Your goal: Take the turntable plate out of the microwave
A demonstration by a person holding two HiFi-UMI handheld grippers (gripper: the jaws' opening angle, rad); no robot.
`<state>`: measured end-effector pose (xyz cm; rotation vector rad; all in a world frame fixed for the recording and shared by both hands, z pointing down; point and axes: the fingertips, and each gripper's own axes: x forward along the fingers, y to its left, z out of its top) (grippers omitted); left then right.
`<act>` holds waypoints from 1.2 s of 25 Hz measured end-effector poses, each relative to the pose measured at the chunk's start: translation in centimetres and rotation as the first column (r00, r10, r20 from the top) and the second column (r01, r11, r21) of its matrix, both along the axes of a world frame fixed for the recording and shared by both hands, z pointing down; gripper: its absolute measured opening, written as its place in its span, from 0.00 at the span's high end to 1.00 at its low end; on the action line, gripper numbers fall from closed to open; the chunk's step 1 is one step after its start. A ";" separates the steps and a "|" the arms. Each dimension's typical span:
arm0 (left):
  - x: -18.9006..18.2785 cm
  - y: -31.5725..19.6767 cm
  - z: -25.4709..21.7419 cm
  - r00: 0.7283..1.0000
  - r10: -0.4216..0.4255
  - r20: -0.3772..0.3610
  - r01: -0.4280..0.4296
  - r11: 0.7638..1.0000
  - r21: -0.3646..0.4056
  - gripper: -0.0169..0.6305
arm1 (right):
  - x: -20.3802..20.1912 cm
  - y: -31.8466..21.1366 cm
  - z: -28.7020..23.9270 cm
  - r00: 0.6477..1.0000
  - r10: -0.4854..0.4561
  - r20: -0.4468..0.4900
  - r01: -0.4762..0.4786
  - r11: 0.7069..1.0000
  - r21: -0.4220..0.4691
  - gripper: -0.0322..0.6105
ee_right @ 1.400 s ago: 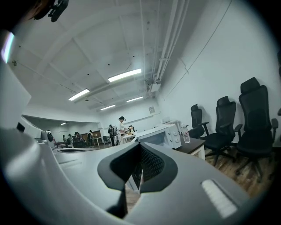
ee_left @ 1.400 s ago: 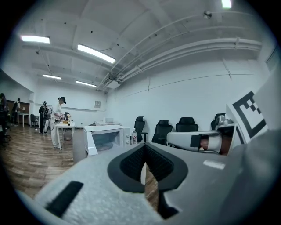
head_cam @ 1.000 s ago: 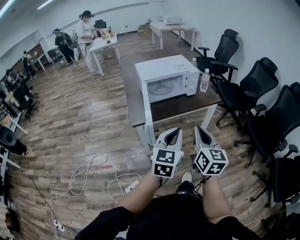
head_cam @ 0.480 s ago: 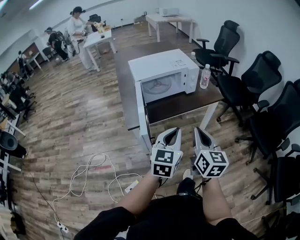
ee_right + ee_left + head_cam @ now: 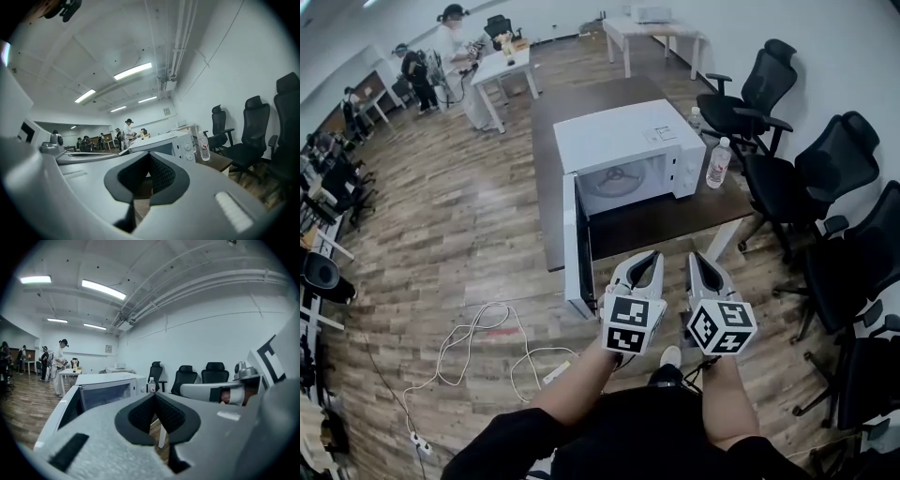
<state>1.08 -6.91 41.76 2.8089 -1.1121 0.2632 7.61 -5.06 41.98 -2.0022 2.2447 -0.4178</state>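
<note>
The white microwave [image 5: 628, 136] sits on a dark table [image 5: 675, 214] in the upper middle of the head view. Its door [image 5: 575, 246] is swung fully open toward the lower left, so the cavity is exposed. The glass turntable plate [image 5: 617, 178] lies flat on the cavity floor, untouched. Both tools are side by side low in the frame, well short of the table's near edge. The left gripper [image 5: 652, 261] has its jaws pressed together with nothing between them, and the right gripper [image 5: 700, 261] likewise shows its pads meeting at the tips, empty. A water bottle [image 5: 717, 161] stands on the table just right of the microwave. This looks like the approach, before any reach: the door needs no work and only the plate remains. The next move would call for getting to the opening, spreading at least one pair of jaws, and coming in low and level so one pad slips under the plate's rim and the other over it. The open door narrows the left side of the way in. Glass pinched at one edge may tip, so the second tool could steady the other side.
</note>
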 end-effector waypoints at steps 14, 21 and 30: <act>6.7 -10.6 1.1 0.977 -0.212 -0.033 0.208 0.973 -0.097 0.96 | 7.5 -10.6 -0.8 0.984 -0.176 -0.010 0.176 0.984 -0.013 0.94; 6.9 -13.3 2.0 0.944 -0.329 -0.022 0.324 0.939 -0.118 0.96 | 8.1 -14.3 -0.7 0.964 -0.267 -0.011 0.267 0.963 -0.029 0.94; 4.1 -15.3 4.2 0.893 -0.449 0.000 0.445 0.885 -0.136 0.96 | 6.5 -16.1 0.5 0.941 -0.338 -0.028 0.336 0.940 -0.064 0.94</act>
